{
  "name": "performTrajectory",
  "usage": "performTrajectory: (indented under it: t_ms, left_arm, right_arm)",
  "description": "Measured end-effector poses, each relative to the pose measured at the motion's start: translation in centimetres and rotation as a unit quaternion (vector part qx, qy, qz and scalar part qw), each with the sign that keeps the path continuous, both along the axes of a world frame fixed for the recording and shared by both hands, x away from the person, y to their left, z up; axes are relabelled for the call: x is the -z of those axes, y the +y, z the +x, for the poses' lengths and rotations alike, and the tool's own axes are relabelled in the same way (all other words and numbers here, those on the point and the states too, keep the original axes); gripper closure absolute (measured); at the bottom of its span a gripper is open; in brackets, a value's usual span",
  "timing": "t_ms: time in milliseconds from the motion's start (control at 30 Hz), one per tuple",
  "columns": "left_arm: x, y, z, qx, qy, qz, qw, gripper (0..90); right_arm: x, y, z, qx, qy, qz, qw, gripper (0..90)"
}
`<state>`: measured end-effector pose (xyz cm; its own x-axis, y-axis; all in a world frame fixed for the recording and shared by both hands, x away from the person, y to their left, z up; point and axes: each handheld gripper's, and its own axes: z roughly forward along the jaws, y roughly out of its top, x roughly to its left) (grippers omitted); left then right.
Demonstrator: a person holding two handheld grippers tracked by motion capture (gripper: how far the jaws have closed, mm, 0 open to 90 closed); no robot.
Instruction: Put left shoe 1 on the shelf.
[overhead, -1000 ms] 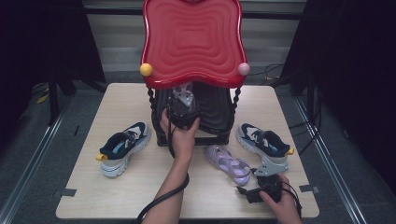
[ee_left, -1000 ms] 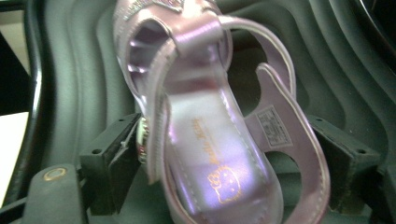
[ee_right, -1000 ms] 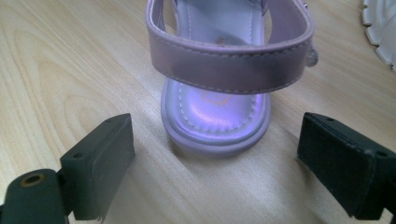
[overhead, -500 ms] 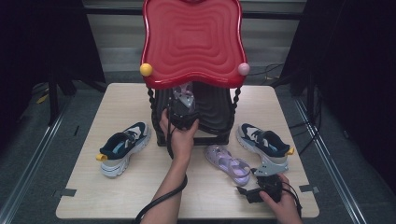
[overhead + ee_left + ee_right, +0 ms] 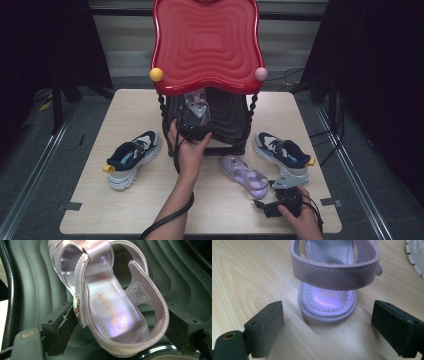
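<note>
— Two sandals, so why are they apart?
— One lilac sandal (image 5: 110, 307) lies tilted on the rack's dark lower shelf (image 5: 195, 277), between the jaws of the left gripper (image 5: 120, 322). Those jaws have just been opening, seemingly to leave it stored there.
— And its mate?
— The other sandal (image 5: 329, 275) sits on the table (image 5: 100, 210), heel toward the right gripper (image 5: 327, 330), whose jaws stand wide and empty, likely ready to take it next.

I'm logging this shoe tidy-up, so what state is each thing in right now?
Lilac glossy sandal: lying on the black ribbed shelf, heel between the left fingers.
Left gripper: fingers just opening.
Second lilac sandal: upright on the wooden table, unheld.
Right gripper: open, behind its heel.
Two navy-and-white sneakers: upright on the table.
</note>
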<state>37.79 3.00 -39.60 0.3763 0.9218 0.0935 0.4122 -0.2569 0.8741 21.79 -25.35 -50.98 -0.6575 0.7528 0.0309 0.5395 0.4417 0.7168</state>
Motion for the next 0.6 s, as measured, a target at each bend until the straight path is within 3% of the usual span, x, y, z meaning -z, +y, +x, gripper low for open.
performTrajectory:
  t_ms: [233,400,600]
  left_arm:
    - [-0.1,0.5,-0.4,0.007,0.017,-0.004,0.9998,15.3]
    - [0.0,0.8,-0.9,0.021,0.021,-0.006,0.9995,15.2]
    - [0.4,1.2,-1.5,0.045,0.044,-0.009,0.998,15.2]
  right_arm:
    - [0.0,0.0,0.0,0.0,0.0,0.0,1.0,10.3]
    - [0.0,0.0,0.0,0.0,0.0,0.0,1.0,10.3]
    - [0.0,0.0,0.0,0.0,0.0,0.0,1.0,10.3]
